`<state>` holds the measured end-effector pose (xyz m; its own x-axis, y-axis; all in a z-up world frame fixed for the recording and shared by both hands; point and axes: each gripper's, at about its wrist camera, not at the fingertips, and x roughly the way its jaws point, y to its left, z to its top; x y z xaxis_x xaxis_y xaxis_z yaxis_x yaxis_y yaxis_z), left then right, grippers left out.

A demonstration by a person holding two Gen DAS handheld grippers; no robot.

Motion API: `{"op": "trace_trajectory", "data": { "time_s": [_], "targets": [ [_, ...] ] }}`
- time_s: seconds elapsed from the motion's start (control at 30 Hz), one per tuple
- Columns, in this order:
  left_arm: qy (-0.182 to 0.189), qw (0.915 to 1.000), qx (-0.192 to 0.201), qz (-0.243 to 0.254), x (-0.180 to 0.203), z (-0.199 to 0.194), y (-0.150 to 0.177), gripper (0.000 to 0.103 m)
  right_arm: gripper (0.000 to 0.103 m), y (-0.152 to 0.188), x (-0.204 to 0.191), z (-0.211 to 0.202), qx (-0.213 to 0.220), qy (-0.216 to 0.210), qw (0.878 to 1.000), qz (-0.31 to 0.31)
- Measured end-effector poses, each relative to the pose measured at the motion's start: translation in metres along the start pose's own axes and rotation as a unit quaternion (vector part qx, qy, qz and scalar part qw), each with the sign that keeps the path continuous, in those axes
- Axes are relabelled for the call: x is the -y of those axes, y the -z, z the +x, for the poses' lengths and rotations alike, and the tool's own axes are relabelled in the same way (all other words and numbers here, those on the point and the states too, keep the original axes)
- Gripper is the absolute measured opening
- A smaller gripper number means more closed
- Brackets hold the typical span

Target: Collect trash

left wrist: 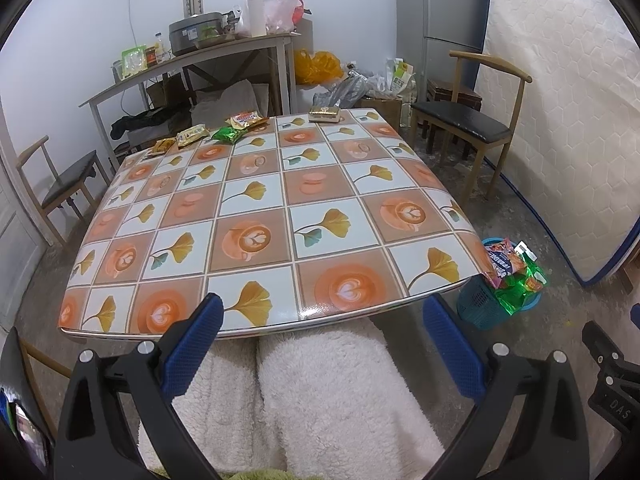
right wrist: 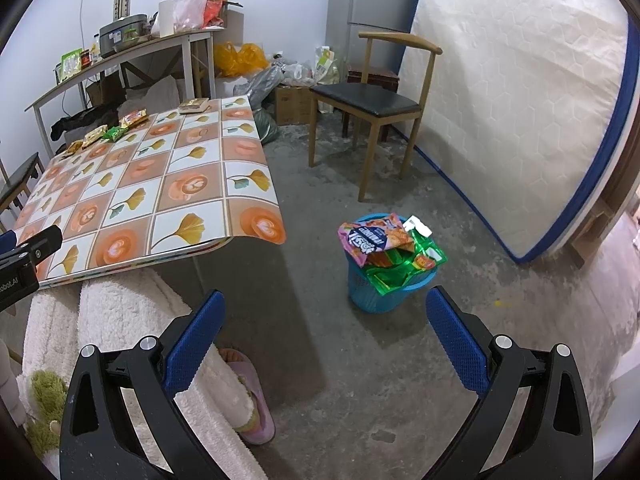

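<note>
Snack wrappers [left wrist: 224,130] are seen lined along the far edge of the desk [left wrist: 256,216] in the left wrist view, and the left hand-held gripper [left wrist: 320,328] is held released, empty. From the right wrist, the right hand-held gripper [right wrist: 324,320] is spread empty near the wrapper-stuffed blue bin [right wrist: 384,276]. Next, a long reach across is called for.
</note>
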<state>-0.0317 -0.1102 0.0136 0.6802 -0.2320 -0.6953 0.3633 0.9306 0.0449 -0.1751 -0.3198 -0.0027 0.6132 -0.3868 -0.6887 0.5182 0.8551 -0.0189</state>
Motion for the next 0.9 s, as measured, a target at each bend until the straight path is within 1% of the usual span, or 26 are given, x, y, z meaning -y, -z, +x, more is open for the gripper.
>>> {"op": "trace_trajectory", "data": {
  "time_s": [0.9],
  "targets": [
    [-0.005,1.0000,0.000,-0.005,-0.0017,-0.0012,-0.0034,0.098,0.096,-0.0030,-0.0025,-0.0013,0.003,0.000,1.000,0.000]
  ]
}}
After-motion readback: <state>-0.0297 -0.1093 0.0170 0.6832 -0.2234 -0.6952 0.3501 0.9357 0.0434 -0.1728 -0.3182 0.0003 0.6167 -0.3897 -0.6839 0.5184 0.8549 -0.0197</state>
